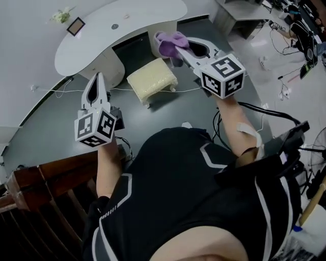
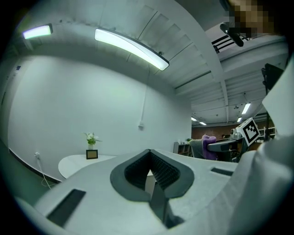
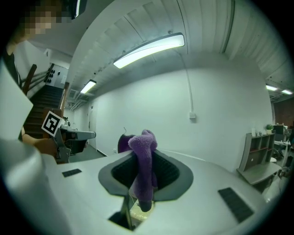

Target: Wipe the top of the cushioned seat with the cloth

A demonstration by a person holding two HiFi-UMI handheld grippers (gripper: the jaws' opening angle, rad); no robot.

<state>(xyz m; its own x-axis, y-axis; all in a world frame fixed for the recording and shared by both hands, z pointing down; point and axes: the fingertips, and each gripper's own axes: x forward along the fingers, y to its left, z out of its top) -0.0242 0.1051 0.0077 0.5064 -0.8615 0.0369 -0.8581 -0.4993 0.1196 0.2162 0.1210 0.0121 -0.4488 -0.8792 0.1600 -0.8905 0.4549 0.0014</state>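
Note:
A cream cushioned seat [image 1: 152, 78] on short white legs stands on the dark floor ahead of me. My right gripper [image 1: 178, 45] is held up above and right of the seat, shut on a purple cloth [image 1: 171, 43] that bunches at its tip. In the right gripper view the purple cloth [image 3: 143, 167] hangs between the jaws, with a sliver of the cushioned seat [image 3: 138, 212] below. My left gripper [image 1: 96, 84] is raised to the left of the seat, its jaws shut with nothing between them; the left gripper [image 2: 150, 170] points at the wall.
A white curved desk [image 1: 117, 33] with a small picture frame [image 1: 76, 26] and a plant [image 1: 62, 15] stands behind the seat. A white cable [image 1: 56, 90] runs along the floor. A wooden chair [image 1: 48, 183] is at lower left; desks with equipment [image 1: 298, 30] are at upper right.

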